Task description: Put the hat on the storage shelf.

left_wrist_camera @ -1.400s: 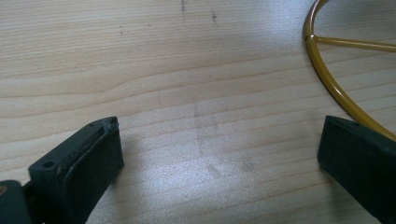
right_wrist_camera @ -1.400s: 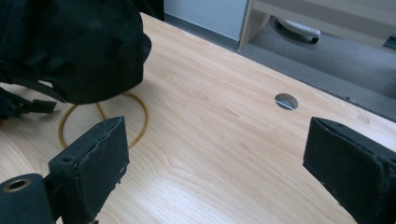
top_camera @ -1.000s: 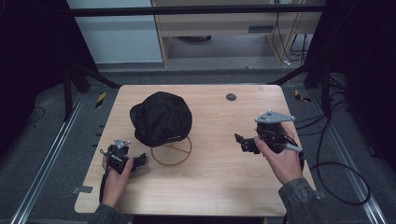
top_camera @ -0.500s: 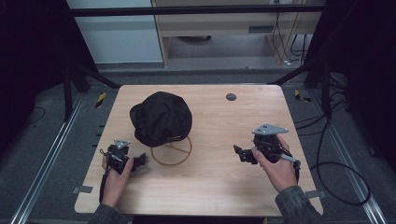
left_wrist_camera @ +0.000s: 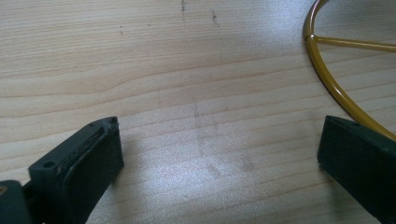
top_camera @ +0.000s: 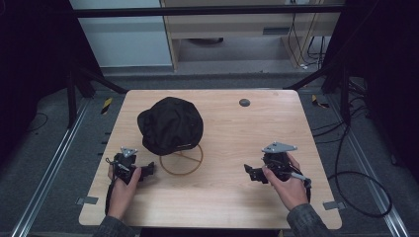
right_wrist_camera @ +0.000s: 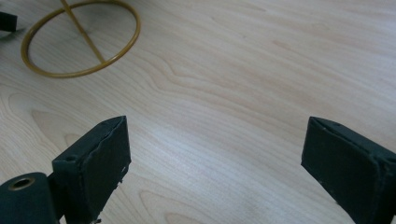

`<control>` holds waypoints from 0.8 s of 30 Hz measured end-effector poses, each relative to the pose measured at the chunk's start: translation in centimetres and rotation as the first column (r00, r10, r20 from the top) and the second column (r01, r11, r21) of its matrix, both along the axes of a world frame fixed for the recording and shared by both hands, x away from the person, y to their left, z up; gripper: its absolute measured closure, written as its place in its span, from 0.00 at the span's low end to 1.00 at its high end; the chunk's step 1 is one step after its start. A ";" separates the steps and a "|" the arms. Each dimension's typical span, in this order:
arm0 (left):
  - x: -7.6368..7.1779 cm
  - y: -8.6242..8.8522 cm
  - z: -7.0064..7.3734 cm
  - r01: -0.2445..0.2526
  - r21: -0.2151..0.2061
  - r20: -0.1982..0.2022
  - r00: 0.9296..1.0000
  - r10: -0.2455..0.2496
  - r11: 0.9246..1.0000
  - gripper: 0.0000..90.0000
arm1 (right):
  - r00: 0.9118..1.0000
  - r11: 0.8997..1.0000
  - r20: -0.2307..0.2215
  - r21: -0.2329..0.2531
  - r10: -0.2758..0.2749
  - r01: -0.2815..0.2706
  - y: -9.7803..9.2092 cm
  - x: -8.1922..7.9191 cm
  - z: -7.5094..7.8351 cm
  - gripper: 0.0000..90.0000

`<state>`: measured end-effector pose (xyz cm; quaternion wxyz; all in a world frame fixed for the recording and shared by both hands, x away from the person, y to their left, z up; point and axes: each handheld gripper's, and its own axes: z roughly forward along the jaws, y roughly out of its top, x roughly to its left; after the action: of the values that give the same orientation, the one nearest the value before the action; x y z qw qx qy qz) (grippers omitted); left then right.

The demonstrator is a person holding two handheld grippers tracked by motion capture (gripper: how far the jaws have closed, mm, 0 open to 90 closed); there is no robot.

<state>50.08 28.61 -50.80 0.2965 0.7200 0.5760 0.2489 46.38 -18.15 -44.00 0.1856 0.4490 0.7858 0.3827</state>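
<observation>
The left tool [top_camera: 147, 170] is seen low over the counter [top_camera: 237, 133] with its jaws spread wide and nothing held between them. Just beside its right jaw, a yellow wire ring [left_wrist_camera: 327, 79] is observed lying flat on the wood. The right tool [top_camera: 250, 173] is likewise held with jaws apart and empty, well apart from the ring. A black cap [top_camera: 170, 126] is found resting over the ring's far edge. A small dark disc [top_camera: 244, 102] is noted near the counter's far side.
</observation>
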 end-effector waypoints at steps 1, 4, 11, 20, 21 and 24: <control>0.0 0.0 0.0 0.000 0.000 0.000 1.000 0.000 1.000 0.00 | 1.000 1.000 -0.003 0.000 0.002 -0.002 0.0 0.0 -0.3 0.09; 0.0 0.0 0.0 0.000 0.001 0.000 1.000 0.000 1.000 0.00 | 1.000 1.000 -0.018 -0.002 0.007 -0.007 0.3 -0.2 -1.1 0.09; 0.0 0.0 0.0 0.000 0.001 0.000 1.000 0.000 1.000 0.00 | 0.999 1.000 -0.036 -0.005 0.009 -0.009 0.5 -0.5 -2.3 0.09; 0.0 0.0 0.0 0.000 0.001 0.000 1.000 0.000 1.000 0.00 | 0.998 1.000 -0.063 -0.004 0.016 -0.017 1.2 -0.8 -4.0 0.09; 0.0 0.0 0.0 -0.001 0.001 0.000 1.000 0.001 1.000 0.00 | 0.998 1.000 -0.069 -0.003 0.014 -0.014 1.3 -0.9 -4.1 0.09; 0.0 0.0 0.0 -0.001 0.000 0.000 1.000 0.001 1.000 0.00 | 0.997 1.000 -0.072 -0.002 0.014 -0.014 1.6 -0.9 -4.6 0.09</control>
<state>50.07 28.61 -50.79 0.2962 0.7198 0.5763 0.2491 45.50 -16.53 -48.58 0.1547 0.4568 0.7957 0.3665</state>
